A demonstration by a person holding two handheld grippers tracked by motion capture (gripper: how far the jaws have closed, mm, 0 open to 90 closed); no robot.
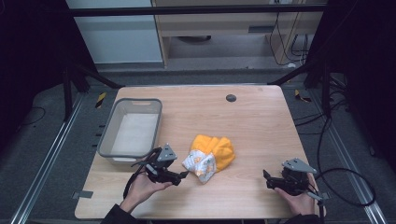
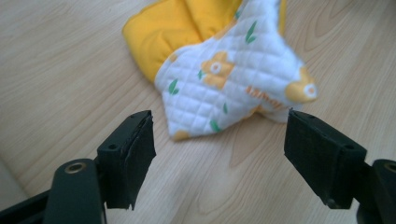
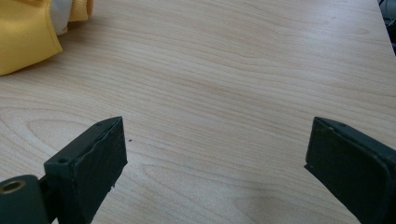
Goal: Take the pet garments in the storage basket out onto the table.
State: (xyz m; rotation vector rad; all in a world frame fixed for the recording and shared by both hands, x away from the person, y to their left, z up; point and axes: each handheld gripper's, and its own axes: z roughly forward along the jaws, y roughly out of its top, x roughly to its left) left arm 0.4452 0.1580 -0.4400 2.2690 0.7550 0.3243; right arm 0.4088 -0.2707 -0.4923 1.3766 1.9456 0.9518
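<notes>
Black jaws of our left gripper [image 2: 219,154] stand wide apart in the left gripper view, their pads facing each other across bare wood, with nothing between them. Just ahead of them lies the cloth [image 2: 224,60], its nearest white corner close to the pads but not touching. We judge this as a lined-up approach: the opening is aimed at that loose corner, the easiest part to pinch.

Cloth notes: soft, crumpled into a loose heap near the middle of the table [image 1: 261,121]. One face is plain yellow and smooth; the other is white, quilted in a diamond stitch, printed with yellow flowers and small green leaves. Some orange lettering shows, too blurred to read. It will likely drape and unfold when lifted by one corner.

Our right gripper [image 1: 270,179] rests low at the near right of the table, well apart from the cloth. Its jaws are also spread, holding nothing; in the right gripper view a yellow edge of the cloth sits at the far upper left. We take it to be parked, waiting.

Bin [image 1: 108,135]: grey, rectangular, rounded corners, pale inside, at the left of the table beside the left gripper. Probably the destination.
</notes>
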